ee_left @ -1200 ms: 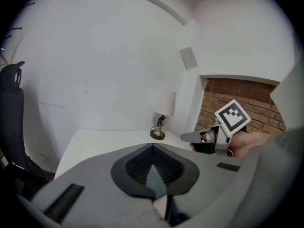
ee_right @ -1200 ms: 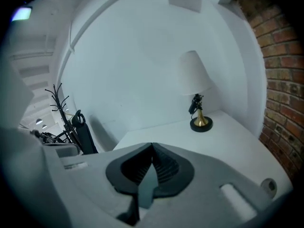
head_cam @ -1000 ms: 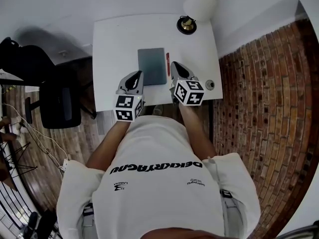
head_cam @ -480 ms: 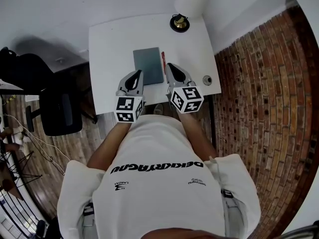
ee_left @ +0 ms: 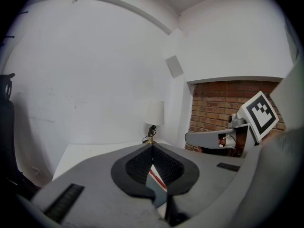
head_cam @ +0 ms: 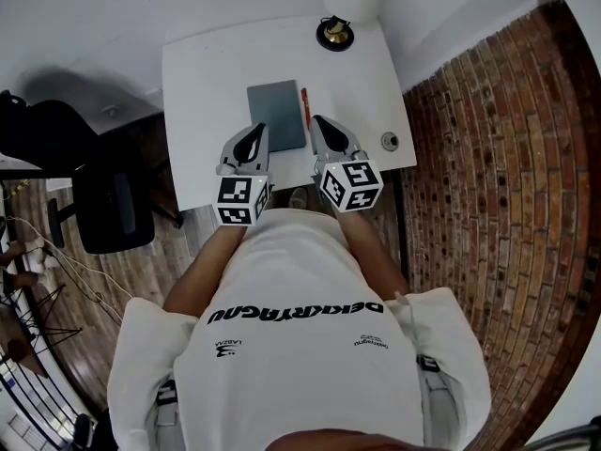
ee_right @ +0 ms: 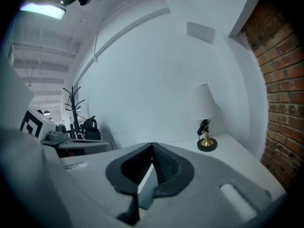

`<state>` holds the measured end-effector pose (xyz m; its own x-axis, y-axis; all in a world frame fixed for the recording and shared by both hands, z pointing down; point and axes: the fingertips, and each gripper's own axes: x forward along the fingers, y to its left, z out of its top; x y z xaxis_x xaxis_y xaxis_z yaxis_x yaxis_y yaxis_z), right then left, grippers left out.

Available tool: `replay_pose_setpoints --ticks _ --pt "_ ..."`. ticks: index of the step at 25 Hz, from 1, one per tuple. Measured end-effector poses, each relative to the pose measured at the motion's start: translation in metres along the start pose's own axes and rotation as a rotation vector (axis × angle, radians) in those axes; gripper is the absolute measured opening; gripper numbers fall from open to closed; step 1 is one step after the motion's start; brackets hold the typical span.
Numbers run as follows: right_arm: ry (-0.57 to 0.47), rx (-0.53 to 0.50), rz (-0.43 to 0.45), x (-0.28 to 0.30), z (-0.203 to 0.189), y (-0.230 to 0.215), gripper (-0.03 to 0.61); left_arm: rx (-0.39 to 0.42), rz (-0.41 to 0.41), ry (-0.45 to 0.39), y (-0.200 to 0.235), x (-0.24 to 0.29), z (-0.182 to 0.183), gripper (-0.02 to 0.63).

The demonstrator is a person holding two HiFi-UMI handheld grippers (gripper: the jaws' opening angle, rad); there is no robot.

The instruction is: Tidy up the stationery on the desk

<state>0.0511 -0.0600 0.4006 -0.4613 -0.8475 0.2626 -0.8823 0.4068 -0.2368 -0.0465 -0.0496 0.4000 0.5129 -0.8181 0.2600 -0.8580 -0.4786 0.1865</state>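
Two grippers hover over the desk's [head_cam: 202,83] near edge, each with its jaws pressed together on nothing. The left gripper [head_cam: 256,131] is at the notebook's [head_cam: 277,113] near left corner, the right gripper [head_cam: 320,122] near its right. A red pen [head_cam: 304,109] lies just beside the notebook's right edge. A lamp [head_cam: 335,32] stands at the far edge.

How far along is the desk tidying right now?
Nothing looks done: the grey notebook and the red pen beside it lie on the desk. Nothing in hand: the left gripper and right gripper are shut, empty, over the near edge. Both items are left to tidy.
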Motion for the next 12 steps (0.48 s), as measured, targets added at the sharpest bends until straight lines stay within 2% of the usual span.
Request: replay_pose_setpoints --ticks 12 --pt "0.004 -0.003 -0.011 -0.0001 -0.0032 -0.0047 -0.002 -0.007 0.005 0.005 0.001 0.0026 -0.0024 -0.002"
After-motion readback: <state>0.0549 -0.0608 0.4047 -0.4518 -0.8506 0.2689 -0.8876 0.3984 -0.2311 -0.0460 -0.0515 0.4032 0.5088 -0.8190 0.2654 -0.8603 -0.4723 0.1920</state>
